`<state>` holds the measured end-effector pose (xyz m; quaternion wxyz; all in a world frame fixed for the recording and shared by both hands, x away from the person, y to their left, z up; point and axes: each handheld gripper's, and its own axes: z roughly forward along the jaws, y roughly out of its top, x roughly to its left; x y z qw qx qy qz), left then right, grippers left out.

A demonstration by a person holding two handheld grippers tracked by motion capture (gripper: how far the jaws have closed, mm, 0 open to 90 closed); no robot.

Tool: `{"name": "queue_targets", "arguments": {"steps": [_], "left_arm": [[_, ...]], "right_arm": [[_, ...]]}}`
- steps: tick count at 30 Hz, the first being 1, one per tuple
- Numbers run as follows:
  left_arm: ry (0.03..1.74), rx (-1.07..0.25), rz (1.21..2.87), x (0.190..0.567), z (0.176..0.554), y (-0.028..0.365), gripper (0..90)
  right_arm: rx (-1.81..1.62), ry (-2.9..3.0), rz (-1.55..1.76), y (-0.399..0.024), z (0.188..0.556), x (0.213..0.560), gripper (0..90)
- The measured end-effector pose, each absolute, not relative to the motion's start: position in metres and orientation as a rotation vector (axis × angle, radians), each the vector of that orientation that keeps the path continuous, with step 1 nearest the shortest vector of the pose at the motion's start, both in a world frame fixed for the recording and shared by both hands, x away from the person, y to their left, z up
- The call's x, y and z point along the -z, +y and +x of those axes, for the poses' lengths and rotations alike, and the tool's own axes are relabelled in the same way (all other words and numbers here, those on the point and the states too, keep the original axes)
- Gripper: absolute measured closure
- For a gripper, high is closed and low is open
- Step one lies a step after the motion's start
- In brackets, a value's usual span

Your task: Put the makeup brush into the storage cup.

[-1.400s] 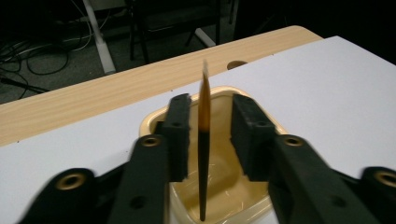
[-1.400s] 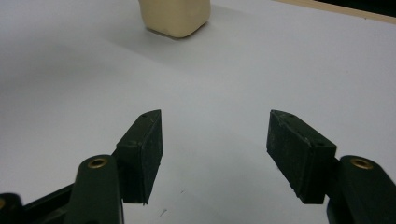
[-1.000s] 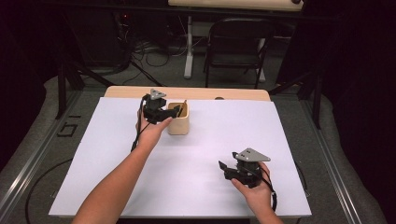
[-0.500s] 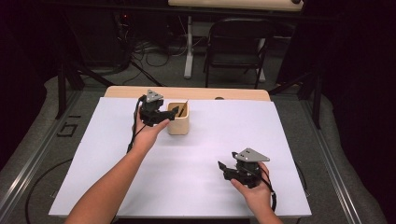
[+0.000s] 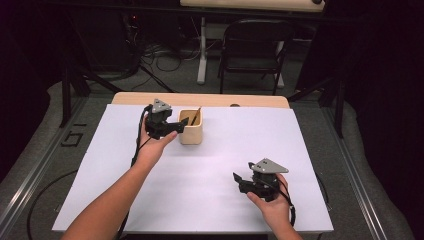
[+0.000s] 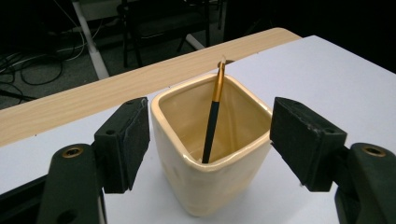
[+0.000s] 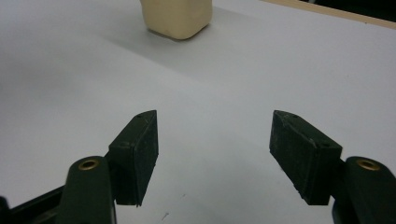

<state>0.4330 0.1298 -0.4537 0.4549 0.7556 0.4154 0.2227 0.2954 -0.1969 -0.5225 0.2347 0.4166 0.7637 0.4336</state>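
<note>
Left hand-held gripper (image 6: 210, 140) open, jaws flanking cream cup (image 6: 210, 186), untouched

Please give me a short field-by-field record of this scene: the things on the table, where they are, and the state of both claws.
surface: white sheet on a wooden table
cup: cream, square, upright, toward the far edge of the sheet
brush: black and gold, leaning inside the cup
left claw: jaws have just been opening; cup between them, pads apart from its walls
right claw: open, jaws have just been opening, nothing between them, above bare sheet toward the near right
</note>
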Motion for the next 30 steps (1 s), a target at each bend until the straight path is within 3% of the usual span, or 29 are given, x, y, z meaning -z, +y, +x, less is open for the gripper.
{"name": "queue_targets", "arguments": {"steps": [30], "left_arm": [[1.006, -0.552, 1.871, 0.482, 0.377, 0.165, 29.8]], "right_arm": [[-1.181, 2.095, 1.127, -0.196, 0.294, 0.522, 32.5]]}}
